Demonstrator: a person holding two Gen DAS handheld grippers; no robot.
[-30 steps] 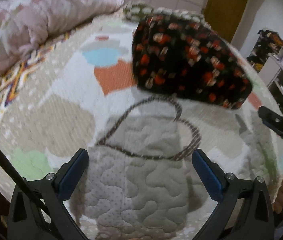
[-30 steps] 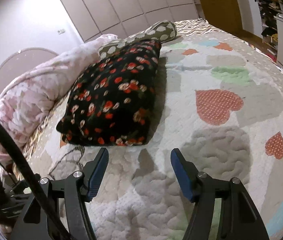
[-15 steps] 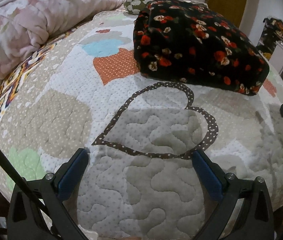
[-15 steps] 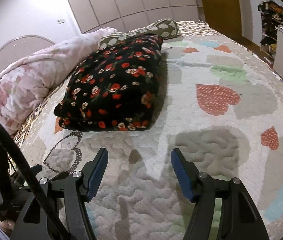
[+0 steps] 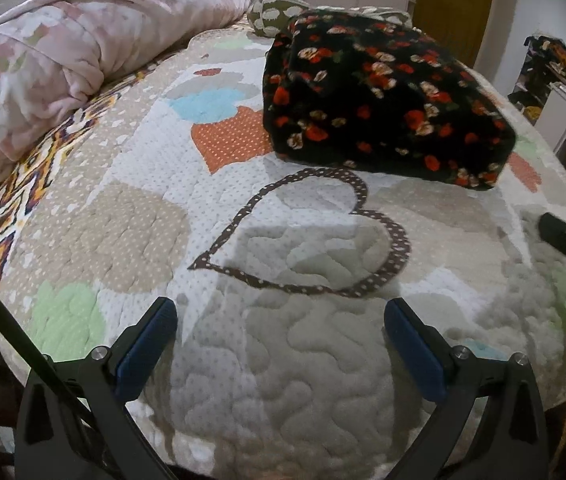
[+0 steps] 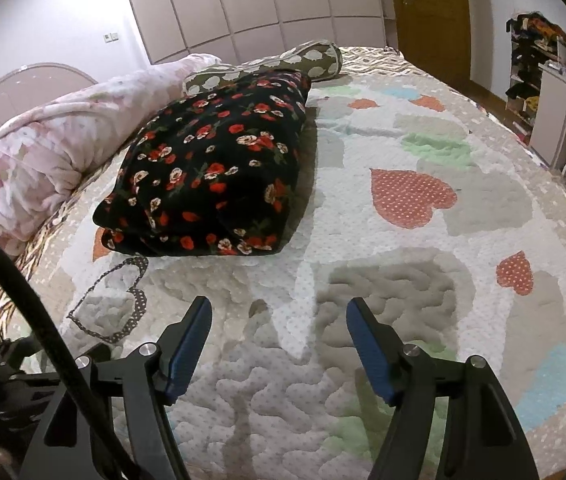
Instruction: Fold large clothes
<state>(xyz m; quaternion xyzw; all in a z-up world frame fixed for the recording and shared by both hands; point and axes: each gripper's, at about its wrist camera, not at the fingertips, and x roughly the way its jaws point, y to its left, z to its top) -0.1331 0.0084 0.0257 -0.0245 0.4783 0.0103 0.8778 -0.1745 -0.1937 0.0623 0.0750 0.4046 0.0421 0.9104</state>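
- Left hand-held gripper (image 5: 281, 344): blue-padded fingers spread wide apart, holding nothing, poised above the near part of the bed over the brown dotted heart outline (image 5: 315, 236)
- Right hand-held gripper (image 6: 279, 344): blue-padded fingers likewise apart and empty, poised above the grey quilted patches near the bed's front edge; its black tip enters the left wrist view at the right side
- Task item: the black fleece garment with red and cream flowers (image 6: 211, 176) lies on the patchwork heart-pattern quilt (image 6: 423, 240) as a thick, compact rectangular bundle with layered edges facing the hand-held grippers; neither hand-held gripper touches it
- Progress, as a judgement: the bundle appears fully folded and set down; the fold looks complete, with at most squaring of the near corners or moving the bundle aside remaining
- Neighbours: the far end of the bundle lies against an olive bolster pillow with cream spots (image 6: 307, 60); a rolled pink floral blanket (image 6: 55, 152) lies along the left side, near but apart from the bundle
- Edges and room: the quilt to the right of the bundle is open and flat, offering the widest room; the front bed edge sits just below both hand-held grippers; shelving with clutter (image 6: 555, 80) stands beyond the right edge
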